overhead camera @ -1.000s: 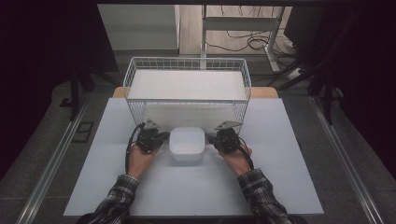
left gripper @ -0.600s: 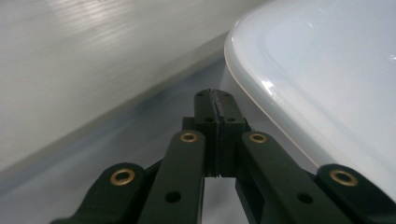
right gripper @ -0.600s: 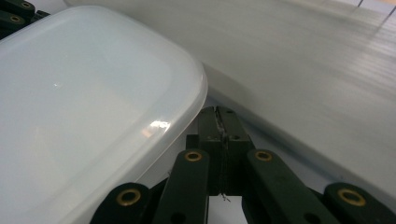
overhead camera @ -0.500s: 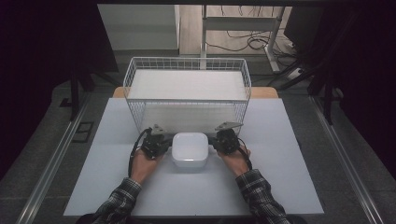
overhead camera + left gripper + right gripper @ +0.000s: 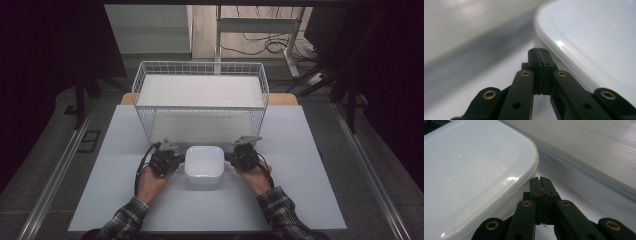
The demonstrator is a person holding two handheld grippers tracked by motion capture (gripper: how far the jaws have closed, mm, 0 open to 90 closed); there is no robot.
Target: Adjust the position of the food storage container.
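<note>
A white, square plastic container [image 5: 203, 163] with rounded corners and a lid sits on the white table between my two grippers. My left gripper [image 5: 181, 160] is shut, its tips against the container's left side. My right gripper [image 5: 229, 158] is also shut and touches the right side. In the left gripper view the closed tips [image 5: 539, 50] lie just beside the container's lid rim [image 5: 584, 37]. In the right gripper view the closed tips [image 5: 540, 179] sit under the overhanging lid edge [image 5: 474, 165]. Nothing is between either pair of jaws.
A white wire basket [image 5: 200, 125] stands right behind the container, with a white panel lining its floor. The table [image 5: 310, 190] has bare room to both sides and toward the near edge. Dark floor, rails and cables surround the table.
The container and both grippers have shifted slightly toward the near edge of the table, away from the basket. Both grippers stay shut at its sides.
</note>
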